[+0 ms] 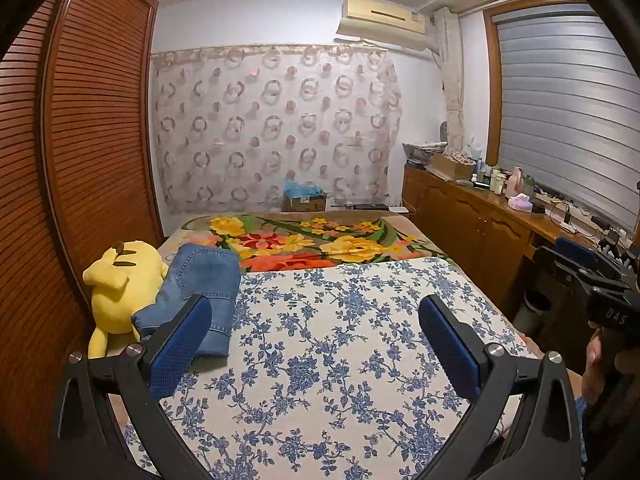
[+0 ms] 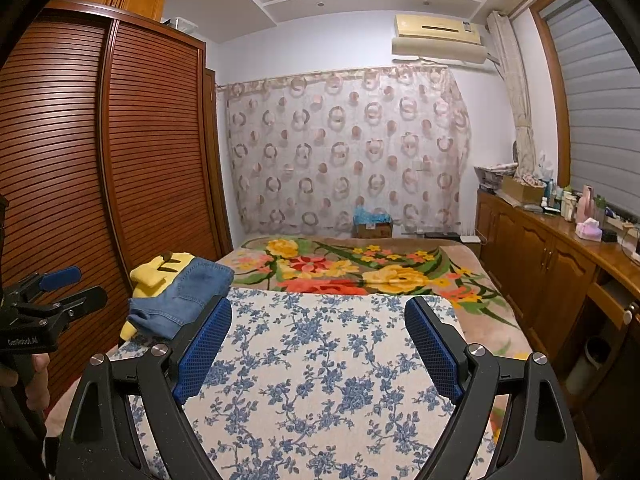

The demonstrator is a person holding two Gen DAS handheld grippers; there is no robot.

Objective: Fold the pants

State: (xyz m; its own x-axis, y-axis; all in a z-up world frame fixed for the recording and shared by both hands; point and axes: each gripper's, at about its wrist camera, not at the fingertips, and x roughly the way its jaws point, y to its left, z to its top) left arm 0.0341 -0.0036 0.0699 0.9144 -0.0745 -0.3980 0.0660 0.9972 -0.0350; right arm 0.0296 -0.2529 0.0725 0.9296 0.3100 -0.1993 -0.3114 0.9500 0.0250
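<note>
Fingers [image 1: 448,344] of left gripper [image 1: 316,344] and right gripper [image 2: 318,344] spread wide, empty, above the floral sheet [image 1: 340,320].

My left gripper [image 1: 316,320] is held out with its jaws spread wide and nothing between them, tilted somewhat downward. My right gripper [image 2: 318,320] is nearly level, its jaws just as wide and empty. The two sit side by side, apart. My hand [image 2: 38,376] wraps the left grip; fingers [image 1: 592,372] close around the right grip.
</note>
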